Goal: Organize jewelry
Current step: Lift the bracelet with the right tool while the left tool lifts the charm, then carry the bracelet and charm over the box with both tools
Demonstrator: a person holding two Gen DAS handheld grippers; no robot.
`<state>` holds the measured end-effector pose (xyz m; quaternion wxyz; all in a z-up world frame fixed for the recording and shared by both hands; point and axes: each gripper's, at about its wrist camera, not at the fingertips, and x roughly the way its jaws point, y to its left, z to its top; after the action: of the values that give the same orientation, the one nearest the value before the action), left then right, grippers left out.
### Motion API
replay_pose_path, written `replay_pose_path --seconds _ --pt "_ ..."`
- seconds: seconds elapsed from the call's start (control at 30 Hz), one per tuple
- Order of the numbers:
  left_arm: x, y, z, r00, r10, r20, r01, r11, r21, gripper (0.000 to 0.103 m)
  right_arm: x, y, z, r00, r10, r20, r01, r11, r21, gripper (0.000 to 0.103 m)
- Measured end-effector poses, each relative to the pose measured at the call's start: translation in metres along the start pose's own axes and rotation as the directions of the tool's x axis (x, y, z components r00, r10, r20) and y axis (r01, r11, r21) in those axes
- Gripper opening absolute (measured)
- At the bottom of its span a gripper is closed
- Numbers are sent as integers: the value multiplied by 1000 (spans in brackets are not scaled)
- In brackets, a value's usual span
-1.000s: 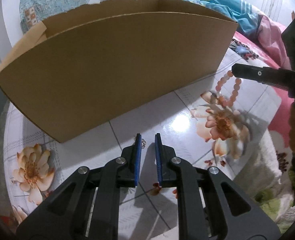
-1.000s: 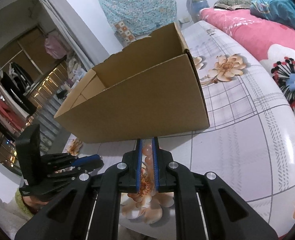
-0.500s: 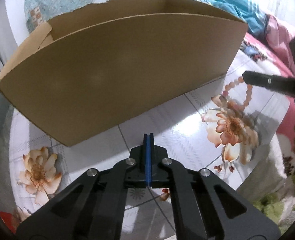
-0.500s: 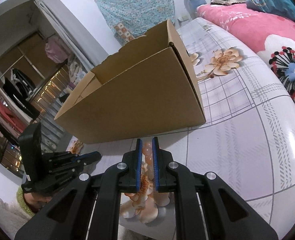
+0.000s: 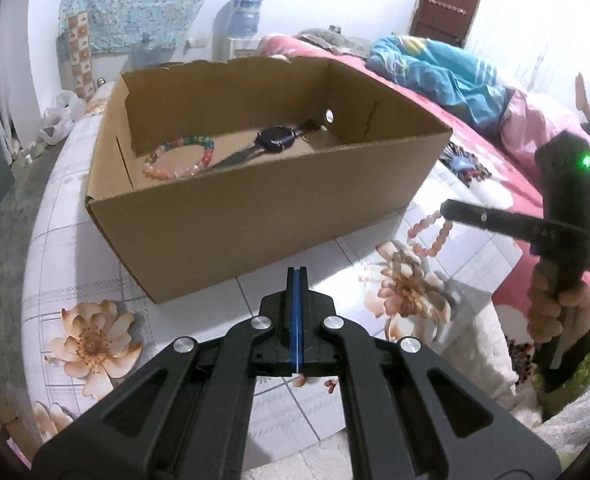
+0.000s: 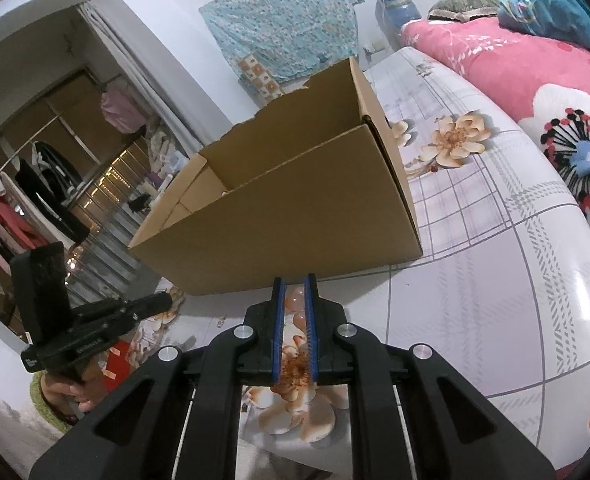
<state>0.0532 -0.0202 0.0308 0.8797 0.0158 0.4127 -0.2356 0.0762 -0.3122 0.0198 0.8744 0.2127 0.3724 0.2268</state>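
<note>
A pink floral bed cover [image 5: 491,184] runs along the far side, with a blue bundle of bedding [image 5: 435,68] on top of it. In front of it lies the table [image 5: 55,240], covered in a glossy cloth printed with a grey grid and peach flowers.

An open cardboard box [image 5: 255,220] stands on that cloth and fills the middle of both views. Its floor shows only from the left wrist camera (the right one looks at the outer wall and the top edge). Inside lie a multicoloured bead bracelet [image 5: 181,158] toward the left end and a dark wristwatch [image 5: 275,140] just beside it, toward the right.

The left gripper [image 5: 297,276] hangs over the cloth in front of the box's near wall, its blue pads pressed flat together; nothing can be seen between them.

The right gripper [image 5: 449,210] is off to the right of the box, gripped by a hand [image 5: 555,304]. Its jaws are clamped on a pink bead bracelet [image 5: 431,236], which dangles in a loop above a printed flower without touching the box. From its own camera the beads [image 6: 295,306] sit between the narrow blue pads.
</note>
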Motion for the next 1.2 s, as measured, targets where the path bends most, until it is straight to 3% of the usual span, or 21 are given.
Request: replay_pose_path --seconds 0.13,0.23,0.3,0.47,0.57,0.8,1.2 --pt "20 1 -4 998 0 -61 -1 1000 -14 3 -1 2 0 1000 -3 0 3 1000 -5 10" --pt "38 2 -9 994 11 -110 -13 1000 -19 21 0 2 0 1000 -3 0 3 1000 -5 10" --pt "45 1 -11 992 14 -128 -15 1000 -6 21 0 2 0 1000 -3 0 3 1000 -5 10" --pt "62 -8 -14 981 115 -157 -103 991 81 21 0 0 -1 1000 -1 -3 1 1000 3 10" --pt "65 -13 -14 975 160 -152 -141 982 128 6 2 -2 -2 1000 0 -6 0 1000 7 10" --pt "57 -13 -12 984 119 -132 -106 989 103 2 1 -7 -3 1000 1 -7 -1 1000 24 10" --pt "-8 -9 10 1000 -3 -4 3 1000 2 2 -12 0 4 998 60 28 -61 998 24 10"
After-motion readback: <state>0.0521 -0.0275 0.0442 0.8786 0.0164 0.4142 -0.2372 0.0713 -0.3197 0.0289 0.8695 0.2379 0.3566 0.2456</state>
